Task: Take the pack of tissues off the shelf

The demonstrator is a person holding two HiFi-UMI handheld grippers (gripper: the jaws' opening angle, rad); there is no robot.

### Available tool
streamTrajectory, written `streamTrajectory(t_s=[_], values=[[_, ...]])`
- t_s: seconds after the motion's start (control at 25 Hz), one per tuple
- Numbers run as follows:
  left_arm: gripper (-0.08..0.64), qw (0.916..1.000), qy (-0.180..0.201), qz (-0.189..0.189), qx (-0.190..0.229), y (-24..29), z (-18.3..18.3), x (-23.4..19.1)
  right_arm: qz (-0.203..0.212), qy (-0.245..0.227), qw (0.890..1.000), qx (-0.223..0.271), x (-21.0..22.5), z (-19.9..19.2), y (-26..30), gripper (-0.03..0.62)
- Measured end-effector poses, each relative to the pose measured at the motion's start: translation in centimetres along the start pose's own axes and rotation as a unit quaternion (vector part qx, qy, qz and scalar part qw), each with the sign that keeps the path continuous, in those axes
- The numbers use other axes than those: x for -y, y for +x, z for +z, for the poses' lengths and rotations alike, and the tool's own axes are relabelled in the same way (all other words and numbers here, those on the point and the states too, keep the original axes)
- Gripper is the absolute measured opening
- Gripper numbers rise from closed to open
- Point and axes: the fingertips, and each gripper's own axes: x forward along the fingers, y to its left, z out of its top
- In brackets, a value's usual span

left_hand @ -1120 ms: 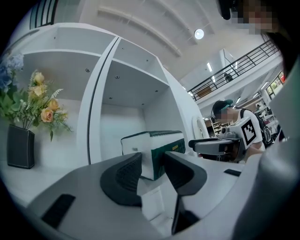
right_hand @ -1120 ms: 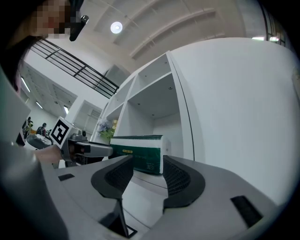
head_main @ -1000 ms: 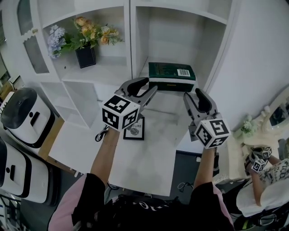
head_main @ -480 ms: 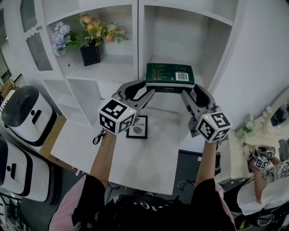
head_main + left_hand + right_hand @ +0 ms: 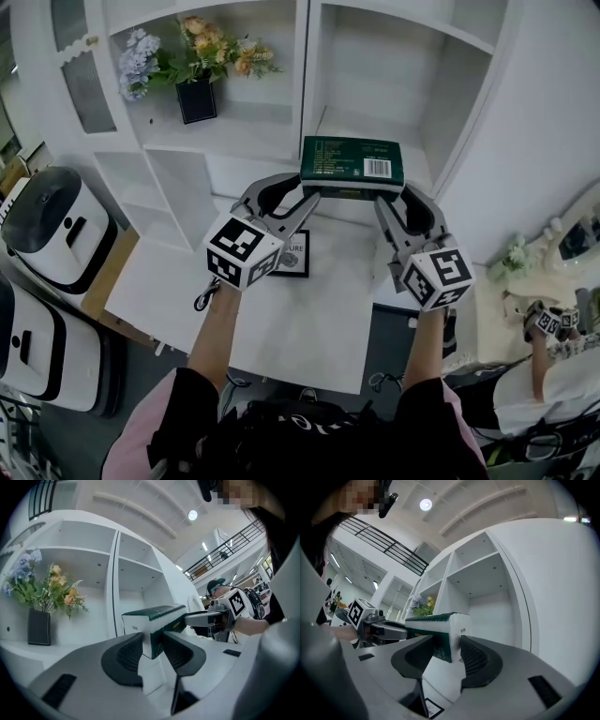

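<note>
The dark green pack of tissues (image 5: 352, 167) with a white barcode label lies at the front of the right-hand shelf compartment (image 5: 422, 173); whether it has left the board I cannot tell. My left gripper (image 5: 307, 187) is at its left end. In the left gripper view the pack's corner (image 5: 154, 616) sits between both pads, which touch it, and those jaws have just been closing. My right gripper (image 5: 394, 195) straddles the right end. In the right gripper view the pack (image 5: 436, 620) is between the jaws, which have just been closing, with a sliver of gap at the right pad (image 5: 476, 658).
A black vase of flowers (image 5: 197, 98) stands in the left compartment. A small framed picture (image 5: 292, 262) stands on the white table (image 5: 281, 319) below the grippers. White appliances (image 5: 52, 225) sit at the left. Another person's hand with a gripper (image 5: 548, 323) shows at the far right.
Both grippers have moved forward from short of the shelf onto the two ends of the pack. The pack now sits between the jaws of each.
</note>
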Motion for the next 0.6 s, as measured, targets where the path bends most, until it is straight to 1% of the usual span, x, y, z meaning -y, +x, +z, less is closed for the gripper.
streamTrajectory(t_s=[0.28, 0.6], values=[[0.150, 0.9999, 0.005, 0.010, -0.011, -4.6, -1.6, 1.8, -0.005, -0.010, 1.000, -0.021, -4.6, -1.5, -2.2, 0.201], [0.150, 0.9990, -0.027, 0.011, -0.033, -10.8, -4.5, 3.6, -0.006, 0.008, 0.999, -0.052, -10.8, -4.0, -4.6, 0.199]])
